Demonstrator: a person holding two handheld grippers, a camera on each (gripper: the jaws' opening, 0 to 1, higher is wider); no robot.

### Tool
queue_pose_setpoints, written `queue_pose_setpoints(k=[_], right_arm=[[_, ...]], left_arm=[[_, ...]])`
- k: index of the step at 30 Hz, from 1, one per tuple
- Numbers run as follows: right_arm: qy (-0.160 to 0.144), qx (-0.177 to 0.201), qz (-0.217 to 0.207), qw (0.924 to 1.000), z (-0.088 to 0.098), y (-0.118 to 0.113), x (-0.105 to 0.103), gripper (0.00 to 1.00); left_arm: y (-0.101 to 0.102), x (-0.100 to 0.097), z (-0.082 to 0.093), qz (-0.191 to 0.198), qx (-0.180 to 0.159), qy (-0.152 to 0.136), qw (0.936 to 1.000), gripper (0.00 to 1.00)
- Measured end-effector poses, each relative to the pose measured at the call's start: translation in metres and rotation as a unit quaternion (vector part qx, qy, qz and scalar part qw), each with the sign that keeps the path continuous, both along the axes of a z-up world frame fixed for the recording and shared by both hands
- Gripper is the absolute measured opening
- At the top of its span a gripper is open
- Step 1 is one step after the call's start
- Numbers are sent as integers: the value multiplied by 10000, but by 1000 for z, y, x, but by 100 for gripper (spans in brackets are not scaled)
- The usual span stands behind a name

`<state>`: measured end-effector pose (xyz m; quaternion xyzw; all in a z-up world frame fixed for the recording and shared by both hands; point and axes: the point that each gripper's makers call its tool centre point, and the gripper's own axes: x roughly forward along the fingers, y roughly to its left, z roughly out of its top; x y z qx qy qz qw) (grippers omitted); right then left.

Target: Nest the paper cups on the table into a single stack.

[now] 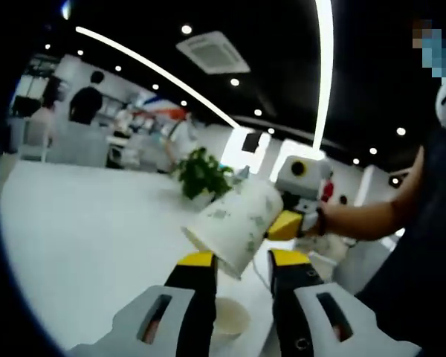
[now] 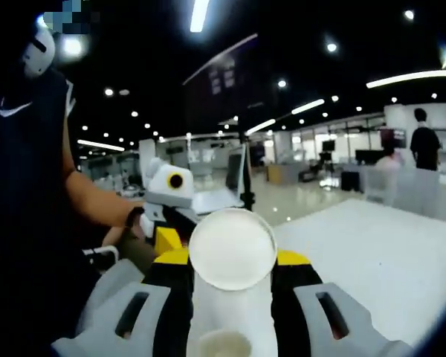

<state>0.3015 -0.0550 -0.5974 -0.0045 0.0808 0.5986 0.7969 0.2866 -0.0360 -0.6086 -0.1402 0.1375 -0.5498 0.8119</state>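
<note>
Right gripper (image 2: 232, 260) fingers clamp paper cup (image 1: 234, 221); left gripper (image 1: 243, 260) fingers wide; print illegible.

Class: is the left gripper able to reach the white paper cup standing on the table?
Probably yes: the left gripper is open, and that white paper cup sits just beyond its jaws.

Bright ceiling strip lights (image 1: 323, 67), soft blur, fisheye-warped edges.
</note>
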Motion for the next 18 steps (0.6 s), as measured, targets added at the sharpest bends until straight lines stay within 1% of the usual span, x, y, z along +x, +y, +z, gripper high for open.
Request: queue_pose_setpoints(k=[2,4,9,11,14,16,18], right_arm=[[21,-29,48,10000,-2,-1,-2,37],[60,-59,106,9999,-5,-1,-5,37],[95,-140,148,9997,-11,-2,-8,37],[44,-188,143,9997,-12,-2,-8,38],[103,-235,142,9996,-14,-2,-9,41],[78,-254,117,9996,-15,-3,-9,43],[97,-278,115,9995,-16,-3,-9,43]], left_arm=[[1,-1,3,-18,-76,58,10000,20],[3,-1,5,-18,-116,78,9999,15],[1,-9,10,-337,-79,38,9994,8],[-1,-17,10,-601,50,14,9982,4],[-5,-23,11,-762,190,-92,9969,1],[-7,-26,11,-880,262,-137,9957,0],[-6,-25,10,-867,359,-187,9954,0]])
